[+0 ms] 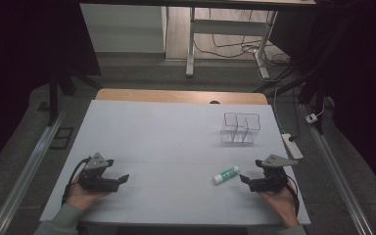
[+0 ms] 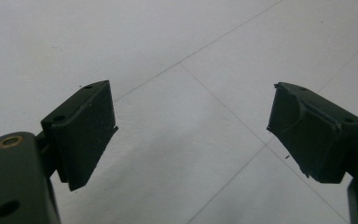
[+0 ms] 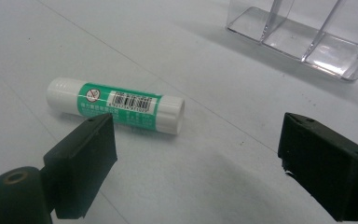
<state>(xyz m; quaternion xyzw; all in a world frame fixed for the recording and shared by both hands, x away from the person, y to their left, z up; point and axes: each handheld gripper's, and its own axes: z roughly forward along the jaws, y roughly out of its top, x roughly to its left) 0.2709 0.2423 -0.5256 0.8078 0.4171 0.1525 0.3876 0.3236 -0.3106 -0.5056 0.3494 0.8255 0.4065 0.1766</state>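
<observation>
1. Resting at the near left of the white table [image 1: 176, 132], the left gripper [image 1: 122, 179] sat in a person's left hand [image 1: 81, 196], pointing toward the middle. In the left gripper view its jaws stood wide apart with nothing between them, just bare tabletop crossed by faint seam lines. It looked parked out of the way, probably because the work lay on the other side.

2. A glue stick [image 1: 226, 175], white with a green label, lay on its side right of centre, near the front edge. In the right gripper view the glue stick [image 3: 115, 105] lay crosswise just ahead of the jaws, nearer one of them, untouched.

3. The right gripper [image 1: 245, 179], held in the person's right hand [image 1: 281, 203], sat just right of the stick and aimed at it. Its jaws were spread wide and held nothing; that opening seemed set for closing round the stick.

4. A clear plastic organiser [image 1: 240, 128] with upright dividers stood farther back on the right, well apart from the stick. In the right gripper view the organiser [image 3: 307, 35] appeared empty, a likely place for the stick to go.

5. Nothing stood between the right gripper and the stick, or between the stick and the organiser. Beyond the table were desk legs [image 1: 190, 44] and floor cables [image 1: 235, 49], well clear.
</observation>
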